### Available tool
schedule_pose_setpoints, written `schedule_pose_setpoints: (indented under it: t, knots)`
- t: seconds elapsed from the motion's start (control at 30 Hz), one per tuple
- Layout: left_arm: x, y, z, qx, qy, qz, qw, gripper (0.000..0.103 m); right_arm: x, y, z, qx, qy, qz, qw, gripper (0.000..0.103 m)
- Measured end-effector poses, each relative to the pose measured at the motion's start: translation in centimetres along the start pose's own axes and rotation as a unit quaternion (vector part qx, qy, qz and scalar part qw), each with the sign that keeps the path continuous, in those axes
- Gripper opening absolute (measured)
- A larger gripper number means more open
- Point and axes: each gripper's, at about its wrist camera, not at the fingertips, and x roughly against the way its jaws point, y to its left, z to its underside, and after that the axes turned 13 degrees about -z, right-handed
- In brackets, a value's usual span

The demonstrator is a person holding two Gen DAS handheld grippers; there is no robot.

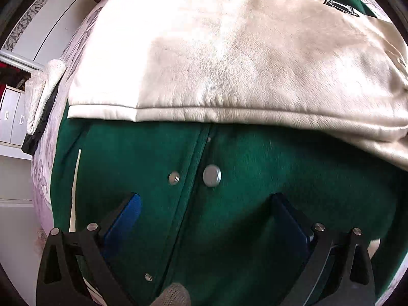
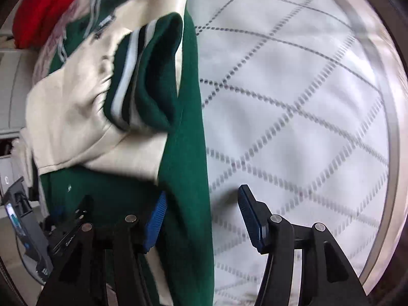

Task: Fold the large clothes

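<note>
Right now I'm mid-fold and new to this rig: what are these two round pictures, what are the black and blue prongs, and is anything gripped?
Each picture comes from a fisheye camera on a hand-held gripper, looking along its two blue-padded fingers. In the left wrist view, the left gripper is open above the green jacket, near its metal snaps; a cream sleeve lies folded across the body. In the right wrist view, the right gripper is open over the jacket's side edge, one finger over the green cloth, the other over the white quilted bedspread. Neither grips anything. A red garment lies beyond.
</note>
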Motion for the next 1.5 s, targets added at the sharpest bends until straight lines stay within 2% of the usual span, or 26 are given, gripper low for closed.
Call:
schedule_pose_setpoints:
  t: [0.03, 0.1, 0.13, 0.23, 0.33, 0.43, 0.47, 0.5, 0.53, 0.57, 0.67, 0.73, 0.77, 0.8, 0.83, 0.9, 0.97, 1.03, 1.07, 1.13, 1.2, 1.23, 1.37, 1.4, 1.43, 1.5]
  knots:
    - [-0.2, 0.4, -0.3, 0.001, -0.001, 0.001, 1.0, 0.103, 1.1, -1.3, -3.5, -0.005, -0.002, -0.011, 1.0, 0.053]
    - [-0.3, 0.6, -0.1, 0.01, -0.004, 0.006, 0.9999, 0.103, 2.3, -3.3, -2.8, -0.033, -0.027, -0.025, 0.999, 0.04]
    - [-0.3, 0.6, 0.1, 0.016, -0.001, 0.011, 0.9998, 0.103, 2.7, -4.8, -2.4, -0.05, -0.035, -0.022, 0.998, 0.024]
    - [-0.3, 0.4, -0.8, 0.024, 0.006, 0.016, 0.9996, 0.103, 4.2, -9.8, -2.1, -0.106, -0.047, -0.082, 0.99, 0.023]
    - [0.1, 0.5, -1.2, 0.019, 0.01, 0.007, 0.9997, 0.103, 5.4, -9.1, -2.3, -0.095, -0.022, -0.055, 0.994, 0.026]
    - [-0.1, 1.3, -1.8, 0.019, 0.002, 0.003, 0.9998, 0.103, 6.1, -6.6, -2.9, -0.038, -0.011, -0.043, 0.998, 0.028]
    - [-0.2, 1.3, -1.7, 0.02, 0.003, 0.001, 0.9998, 0.103, 5.1, -5.5, -4.1, -0.02, -0.005, -0.046, 0.999, 0.036]
    - [-0.3, 1.3, -1.6, 0.021, 0.005, 0.002, 0.9998, 0.103, 4.4, -5.1, -5.4, -0.011, 0.0, -0.044, 0.999, 0.039]
    - [-0.5, 1.2, -1.5, 0.023, 0.008, 0.003, 0.9997, 0.103, 3.7, -5.1, -5.4, 0.003, 0.01, -0.029, 1.0, 0.037]
    - [-0.6, 1.0, -1.5, 0.024, 0.01, 0.007, 0.9996, 0.103, 3.1, -5.3, -5.1, 0.01, 0.01, -0.003, 1.0, 0.02]
    - [-0.9, 1.5, -1.5, 0.029, 0.011, 0.013, 0.9994, 0.103, 3.9, -7.2, -4.9, 0.005, 0.004, -0.004, 1.0, 0.02]
    - [-1.9, 2.7, -2.2, 0.027, 0.011, 0.009, 0.9995, 0.103, 4.4, -6.3, -4.5, 0.019, 0.01, 0.023, 1.0, 0.026]
    - [-1.9, 3.0, -2.2, 0.028, 0.01, 0.008, 0.9995, 0.103, 5.1, -6.3, -4.5, 0.02, 0.016, 0.036, 0.999, 0.036]
    - [-1.6, 3.2, -1.9, 0.029, 0.011, 0.007, 0.9995, 0.103, 4.9, -5.6, -4.8, 0.016, 0.02, 0.043, 0.999, 0.041]
    - [-1.3, 3.3, -1.5, 0.031, 0.011, 0.009, 0.9994, 0.103, 4.6, -4.8, -5.0, 0.012, 0.022, 0.041, 0.999, 0.043]
    - [-0.5, 4.0, -0.2, 0.037, 0.012, 0.013, 0.9992, 0.103, 5.6, -5.2, -3.4, 0.0, 0.028, 0.003, 1.0, 0.045]
    - [0.2, 4.3, 1.5, 0.036, 0.015, 0.016, 0.9991, 0.103, 5.2, -5.7, -1.4, -0.005, 0.058, -0.009, 0.998, 0.055]
    - [0.3, 4.2, 3.2, 0.024, 0.02, 0.01, 0.9995, 0.103, 4.0, -6.7, 0.4, -0.006, 0.084, -0.007, 0.996, 0.055]
    - [-0.1, 4.1, 4.0, 0.015, 0.025, 0.005, 0.9996, 0.103, 3.3, -7.4, 1.3, -0.003, 0.092, 0.004, 0.996, 0.051]
    - [-0.9, 4.4, 5.2, 0.01, 0.041, -0.001, 0.9991, 0.103, 3.1, -7.0, 2.0, 0.011, 0.079, 0.013, 0.997, 0.049]
    - [-1.1, 5.3, 5.7, 0.019, 0.048, -0.002, 0.9987, 0.103, 3.9, -6.3, 2.0, 0.016, 0.085, 0.032, 0.996, 0.049]
    - [-1.0, 6.0, 5.6, 0.027, 0.045, -0.005, 0.9986, 0.103, 4.8, -6.0, 1.9, 0.009, 0.072, 0.029, 0.997, 0.05]
    - [-0.4, 8.2, 3.1, 0.077, 0.023, -0.012, 0.9967, 0.103, 10.2, -4.7, -1.0, -0.001, -0.024, -0.035, 0.999, 0.053]
    - [-0.4, 8.7, 1.9, 0.09, 0.017, -0.01, 0.9957, 0.103, 11.0, -4.5, -2.0, -0.002, -0.046, -0.049, 0.998, 0.056]
    - [-0.5, 9.0, 0.3, 0.103, 0.008, -0.012, 0.9946, 0.103, 11.7, -4.2, -3.6, -0.004, -0.07, -0.061, 0.996, 0.065]
    - [-0.8, 9.5, -2.7, 0.121, -0.011, -0.023, 0.9923, 0.103, 11.1, -3.7, -6.9, -0.012, -0.095, -0.068, 0.993, 0.069]
